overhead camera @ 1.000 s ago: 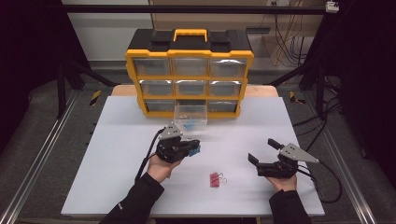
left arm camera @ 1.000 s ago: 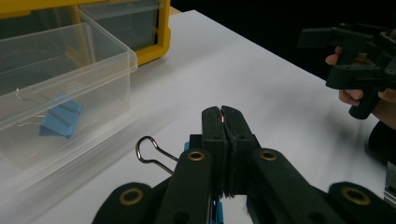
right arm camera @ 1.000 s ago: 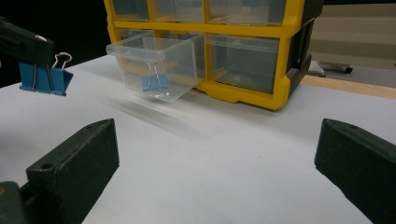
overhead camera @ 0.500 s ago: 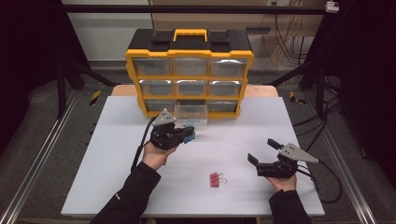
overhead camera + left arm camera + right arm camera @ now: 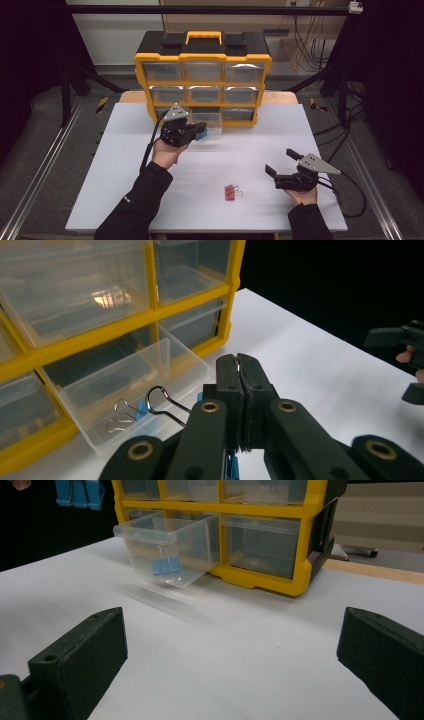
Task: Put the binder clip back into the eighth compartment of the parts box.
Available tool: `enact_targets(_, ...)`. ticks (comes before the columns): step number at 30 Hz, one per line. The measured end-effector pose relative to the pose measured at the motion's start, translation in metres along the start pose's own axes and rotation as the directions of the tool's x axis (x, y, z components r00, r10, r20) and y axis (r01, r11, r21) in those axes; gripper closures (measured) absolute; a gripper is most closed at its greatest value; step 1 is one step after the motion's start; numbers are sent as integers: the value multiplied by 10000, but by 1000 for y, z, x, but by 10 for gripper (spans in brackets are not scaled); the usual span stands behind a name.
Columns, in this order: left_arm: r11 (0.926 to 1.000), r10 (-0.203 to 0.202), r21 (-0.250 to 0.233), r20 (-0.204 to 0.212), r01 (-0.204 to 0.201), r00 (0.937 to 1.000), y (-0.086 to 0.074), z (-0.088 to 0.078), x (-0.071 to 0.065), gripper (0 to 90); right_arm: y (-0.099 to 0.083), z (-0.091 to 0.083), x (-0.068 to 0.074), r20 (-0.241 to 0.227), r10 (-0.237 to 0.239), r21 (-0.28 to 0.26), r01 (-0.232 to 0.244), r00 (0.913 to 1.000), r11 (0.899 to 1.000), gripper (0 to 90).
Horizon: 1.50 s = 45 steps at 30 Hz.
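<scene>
Black jaws of the right gripper stand wide apart with nothing between them; it sits low over the near right part of the white table, held in the person's right hand. In the right gripper view both pads show at the bottom corners, bare tabletop between them.

Red binder clips lie on the table at near centre, left of the right gripper and apart from it. Untouched.

Left gripper is farther back, left of centre, held in the left hand above the table just in front of the organiser. Jaws closed tight, pads meeting, in the left gripper view. Clamped between them: the wire handle of a blue binder clip, its blue body hanging just below the jaws. Same clip shows at top left of the right gripper view, clear of the table.

Just beyond the left gripper, a clear drawer is pulled out from the bottom row, middle column, of the yellow organiser. Another blue binder clip lies inside the drawer; the left gripper view shows it against the front wall.

Organiser stands at the far edge of the table, black top, yellow carry handle; other drawers pushed in.
</scene>
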<state>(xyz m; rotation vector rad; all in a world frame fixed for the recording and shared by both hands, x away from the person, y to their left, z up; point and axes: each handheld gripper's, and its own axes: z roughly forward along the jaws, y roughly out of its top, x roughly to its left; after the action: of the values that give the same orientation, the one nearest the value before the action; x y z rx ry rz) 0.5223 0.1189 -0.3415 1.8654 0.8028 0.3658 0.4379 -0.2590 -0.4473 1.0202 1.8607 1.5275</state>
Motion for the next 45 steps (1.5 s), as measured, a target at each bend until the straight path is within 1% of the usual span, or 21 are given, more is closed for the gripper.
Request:
enact_targets(1, 10000, -5, -11, 20, 5, 10000, 2, 1, 1, 883, 0, 0, 0, 9, 78, 54, -78, 10000, 10000, 3)
enact_targets(5, 9997, 221, 108, -81, -220, 9997, 7, 6, 3, 883, 0, 0, 0, 7, -40, -48, 40, 10000, 10000, 3)
enact_targets(6, 9997, 235, 105, -92, -234, 9997, 8, 7, 3, 883, 0, 0, 0, 6, 64, 40, -64, 10000, 10000, 3)
enact_targets(8, 9996, 285, 44, -121, -285, 9995, 11, 8, 5, 883, 0, 0, 0, 9, 60, -5, -60, 10000, 10000, 3)
enact_targets(10, 9994, 336, 79, -175, -334, 9993, 14, 10, 7, 883, 0, 0, 1, 14, 73, 21, -73, 10000, 10000, 3)
enact_targets(14, 9997, 239, -45, -240, -240, 9994, 19, 14, 13, 882, 0, 0, 1, 21, 92, 66, -92, 10000, 9999, 3)
enact_targets(16, 9997, 201, -127, -317, -205, 9993, 21, 16, 16, 882, 0, 0, 0, 18, 67, 7, -67, 10000, 10000, 3)
enact_targets(21, 9996, 243, -110, -441, -248, 9987, 25, 22, 21, 882, 0, 0, 1, 4, 71, 9, -71, 10000, 10000, 3)
enact_targets(25, 9996, 270, 4, -553, -271, 9981, 28, 26, 26, 882, 0, 0, 0, 9, 74, 41, -74, 10000, 10000, 3)
enact_targets(26, 9998, 166, -70, -566, -170, 9983, 28, 28, 27, 882, 0, 0, 0, 13, 74, 39, -74, 10000, 10000, 3)
enact_targets(27, 9998, 215, -8, -572, -216, 9981, 28, 28, 28, 882, 0, 0, 0, 10, 73, 35, -73, 10000, 10000, 3)
enact_targets(29, 9998, 216, -39, -620, -219, 9978, 28, 31, 29, 882, 0, 0, 0, 7, 77, 36, -77, 10000, 10000, 3)
enact_targets(30, 9996, 289, 45, -665, -287, 9974, 29, 32, 30, 882, 0, 0, 1, 2, 99, 47, -99, 10000, 9999, 3)
enact_targets(31, 9999, 154, -31, -686, -157, 9975, 29, 34, 31, 882, 0, 0, 1, -7, 95, 33, -95, 10000, 9999, 3)
enact_targets(33, 9999, 82, -79, -711, -88, 9974, 29, 36, 33, 882, 0, 1, 1, -15, 103, 33, -103, 9999, 9999, 3)
enact_targets(39, 9999, 129, 77, -877, -123, 9961, 25, 47, 40, 882, 0, 1, 0, 2, 61, 40, -61, 10000, 10000, 3)
enact_targets(41, 9999, 68, 140, -938, -55, 9956, 23, 49, 43, 882, -1, 1, 1, 3, 82, 57, -82, 10000, 10000, 3)
enact_targets(43, 9999, 54, 157, -956, -39, 9954, 21, 51, 45, 882, 0, 1, 0, 3, 29, 30, -29, 10000, 10000, 3)
enact_targets(45, 9998, 68, 188, -954, -50, 9954, 19, 53, 47, 882, 0, 1, 0, 6, 77, 62, -78, 10000, 10000, 3)
